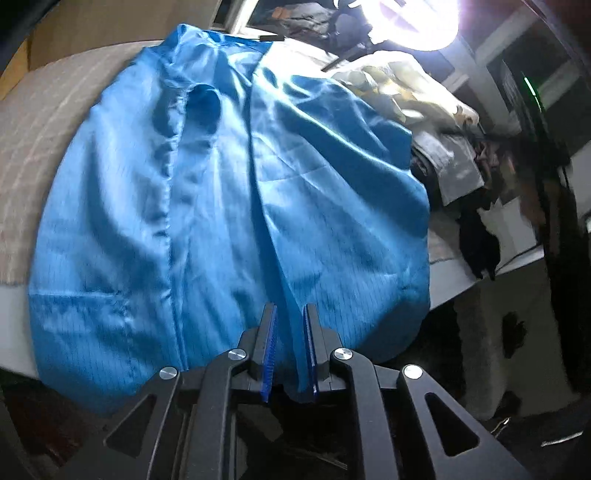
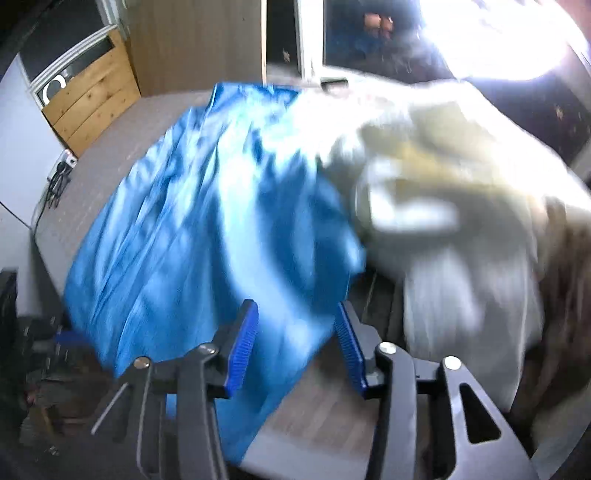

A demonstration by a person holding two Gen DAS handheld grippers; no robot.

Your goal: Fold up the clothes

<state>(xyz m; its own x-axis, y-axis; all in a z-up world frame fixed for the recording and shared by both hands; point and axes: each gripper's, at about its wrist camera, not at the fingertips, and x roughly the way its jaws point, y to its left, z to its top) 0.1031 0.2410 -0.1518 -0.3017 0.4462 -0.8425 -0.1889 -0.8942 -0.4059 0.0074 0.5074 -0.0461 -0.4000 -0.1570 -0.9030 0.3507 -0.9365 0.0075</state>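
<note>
While the blue garment [image 1: 229, 206] lies spread over most of the bed [image 1: 44, 122], both grippers hang above its near edge, pointing steeply down. Looking along the left gripper [image 1: 290, 314], the jaws are nearly together with only a narrow slot between the blue pads, and a thin fold of the blue cloth runs up through that slot. It seems to lie against the right-hand pad, but I honestly can't tell if the pads are actually pressing it or just flanking it. The right gripper [image 2: 295, 314] is another story: its jaws stand clearly apart, and the garment's corner [image 2: 266, 369] droops loose in the gap, touching neither pad as far as the blur lets me judge. That right wrist view is pretty smeared, so fine detail is gone. The fabric itself is shiny, with a faint grid pattern, a seam running lengthwise and lots of soft wrinkles. Just beside it, on the right, sits a heap of other clothes [image 1: 417, 96], pale and yellowish on top with darker pieces lower down. A wooden cabinet [image 2: 92, 99] stands off past the far-left corner of the bed, and a very bright light [image 1: 417, 22] blows out the top right.
</note>
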